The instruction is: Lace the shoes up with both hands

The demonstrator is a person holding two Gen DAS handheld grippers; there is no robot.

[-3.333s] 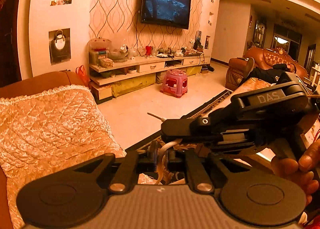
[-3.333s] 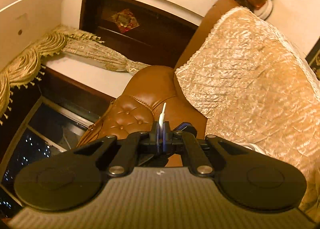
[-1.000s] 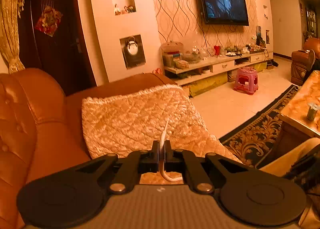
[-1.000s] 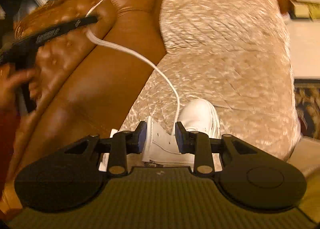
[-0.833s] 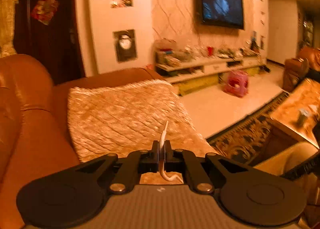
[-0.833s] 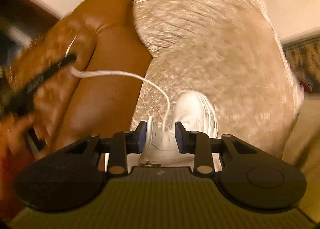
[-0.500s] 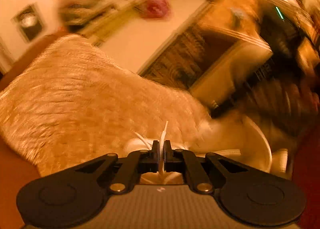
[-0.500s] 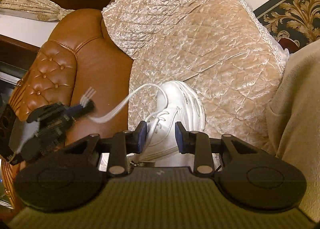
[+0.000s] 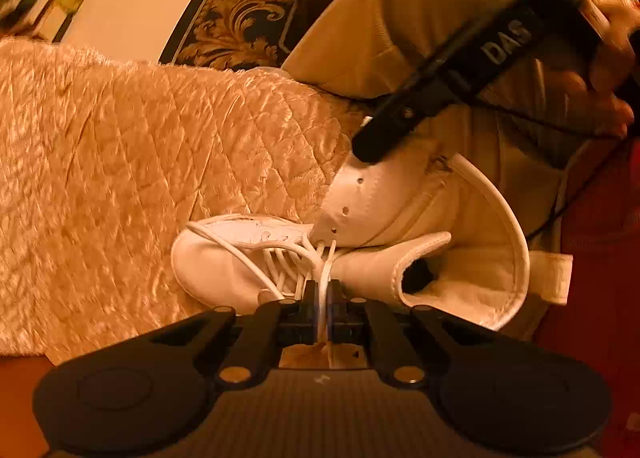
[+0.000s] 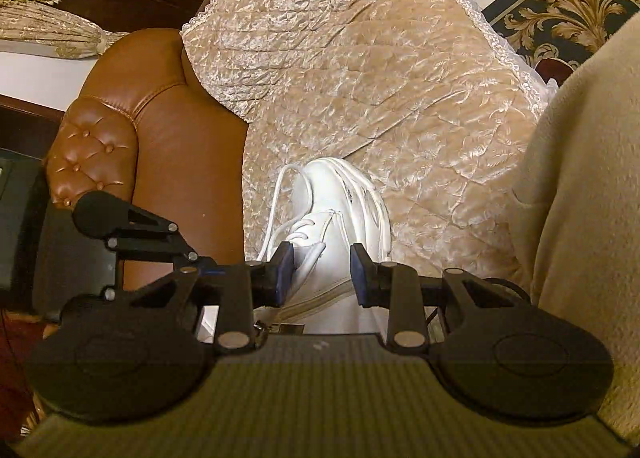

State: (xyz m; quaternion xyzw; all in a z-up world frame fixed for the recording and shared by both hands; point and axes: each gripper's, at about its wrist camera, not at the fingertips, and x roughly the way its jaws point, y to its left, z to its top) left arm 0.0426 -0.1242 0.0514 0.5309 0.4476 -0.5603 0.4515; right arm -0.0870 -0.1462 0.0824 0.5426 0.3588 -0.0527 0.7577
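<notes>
The white high-top shoe (image 9: pixel 384 213) lies on the sofa's quilted cover (image 9: pixel 140 145). The left gripper (image 9: pixel 322 308) has its jaws clamped on the white lace (image 9: pixel 325 278). The right gripper (image 10: pixel 322 274) hangs over the shoe's upper, jaws wide.

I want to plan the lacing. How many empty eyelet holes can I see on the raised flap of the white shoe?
3, in a row along the raised flap: near the right gripper, in the middle, and lowest by the laces. More may be hidden.
</notes>
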